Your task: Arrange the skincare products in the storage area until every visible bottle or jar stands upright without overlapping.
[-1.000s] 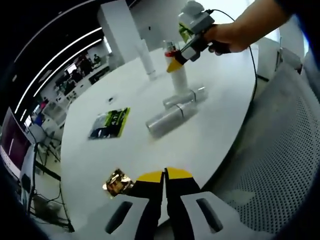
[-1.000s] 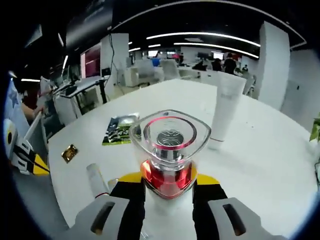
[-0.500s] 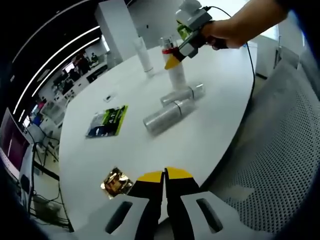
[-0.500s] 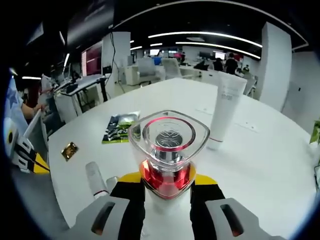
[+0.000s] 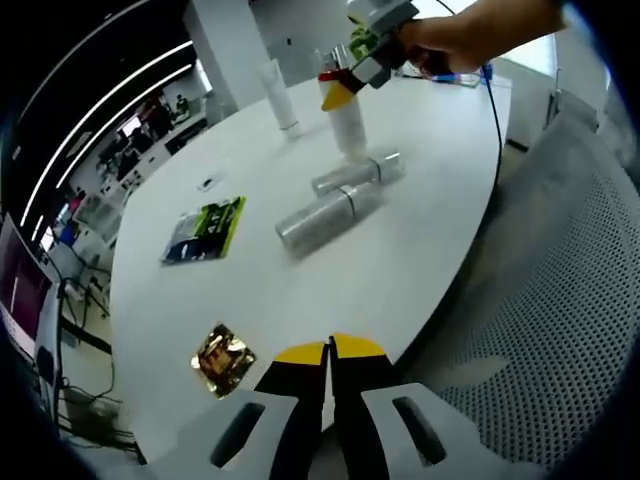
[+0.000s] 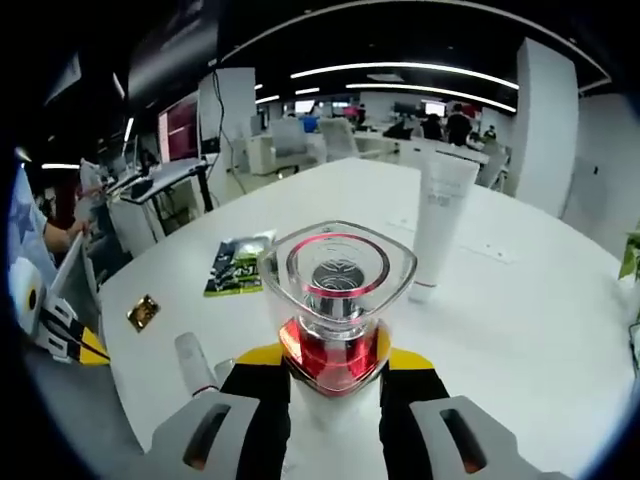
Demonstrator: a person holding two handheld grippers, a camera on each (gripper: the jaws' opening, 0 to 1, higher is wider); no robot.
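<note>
The right gripper (image 6: 335,370) clamps an upright white bottle (image 6: 337,330) with a red collar and clear cap, standing on the white table (image 5: 400,250). Beside it two clear bottles (image 5: 327,215) lie flat, and a white tube (image 6: 440,225) stands upright farther off. The left gripper (image 5: 330,352) hangs over the table edge with its jaws closed on nothing, near a gold packet (image 5: 222,358) and a green packet (image 5: 203,228).

Yellow-tipped black fingers (image 5: 300,352), grey housings, black cable (image 5: 494,105)
</note>
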